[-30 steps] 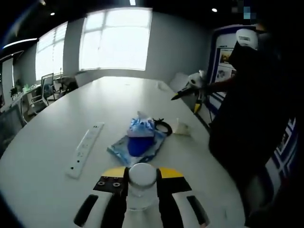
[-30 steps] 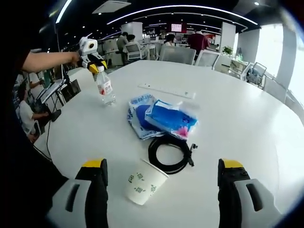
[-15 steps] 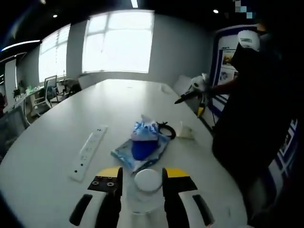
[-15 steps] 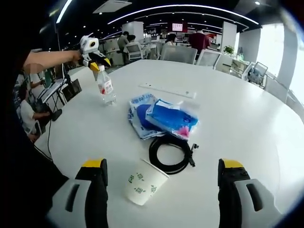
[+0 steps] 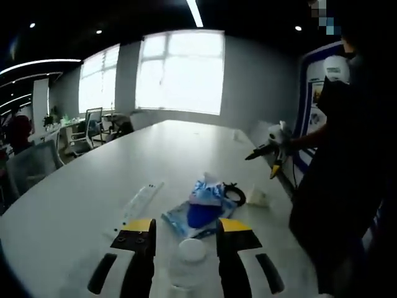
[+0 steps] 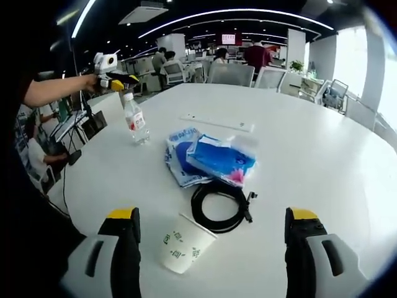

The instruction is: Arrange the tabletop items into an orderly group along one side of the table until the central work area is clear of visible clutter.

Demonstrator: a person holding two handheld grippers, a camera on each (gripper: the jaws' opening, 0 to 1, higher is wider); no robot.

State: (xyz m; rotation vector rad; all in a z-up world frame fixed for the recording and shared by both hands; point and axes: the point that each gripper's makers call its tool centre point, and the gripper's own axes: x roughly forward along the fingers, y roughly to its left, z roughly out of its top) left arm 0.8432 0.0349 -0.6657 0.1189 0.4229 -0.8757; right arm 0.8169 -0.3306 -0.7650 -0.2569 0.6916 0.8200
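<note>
In the left gripper view, the left gripper (image 5: 185, 248) is hanging just above a clear plastic water bottle with a white cap (image 5: 189, 264), and its two black and yellow jaws are standing apart on either side of the cap, not squeezing it. The bottle is standing upright on the big white round desk (image 5: 93, 198). Past the bottle, at about 12 o'clock, a crinkly blue and white plastic bag (image 5: 201, 208) is lying flat. A long white power strip (image 5: 141, 200) is lying at about 11 o'clock from the bottle. A coiled black cable (image 5: 235, 193) and a tipped-over white paper cup (image 5: 257, 197) are sitting at about 1 o'clock, just beside the bag. In the right gripper view, the right gripper (image 6: 211, 248) is holding its jaws wide apart with nothing between them. The paper cup is lying on its side near the left jaw, and the black cable is resting just past it, at about 12 o'clock. The blue bag is lying past the cable. The bottle is standing at about 10 o'clock, near the desk edge, and the left gripper is floating above its cap. A person's dark sleeve (image 5: 347, 186) is showing at 3 o'clock in the left gripper view.
</note>
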